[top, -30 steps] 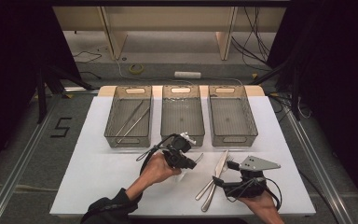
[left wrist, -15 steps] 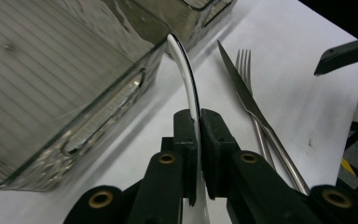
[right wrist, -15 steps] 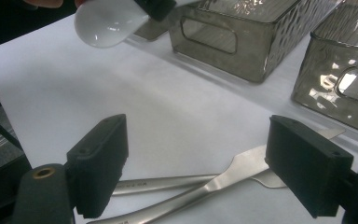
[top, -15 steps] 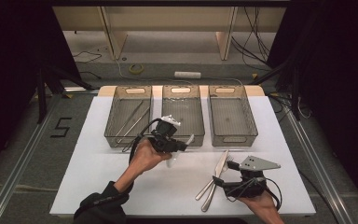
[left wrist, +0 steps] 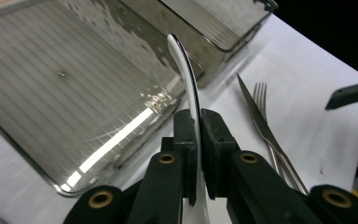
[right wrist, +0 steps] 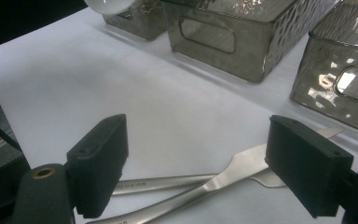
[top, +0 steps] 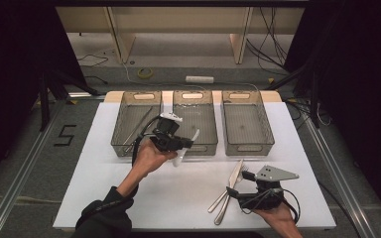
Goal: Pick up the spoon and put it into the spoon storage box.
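My left gripper (top: 179,144) is shut on a white spoon (top: 194,135), gripped edge-on between the pads (left wrist: 186,135). It hovers above the front wall of the empty middle bin (top: 192,95); the spoon (left wrist: 184,65) arches up over the bin's ribbed floor (left wrist: 65,79). At the near right, my right gripper (top: 238,184) rests low and open. Its pads (right wrist: 98,161) straddle a steel fork and knife (right wrist: 205,184) lying crossed on the white table (top: 129,183). The same knife (left wrist: 254,114) and fork (left wrist: 261,91) lie on the table in the left gripper view.
Three smoky clear bins stand in a row at the back. The left bin (top: 129,101) holds long thin metal utensils; the right bin (top: 246,95) looks empty. Cables lie on the floor beyond the table. White table surface stretches between my hands.
My left hand has lifted and carried the spoon away from me and slightly left, from the table's middle to the middle bin's front edge. The right gripper has stayed put.
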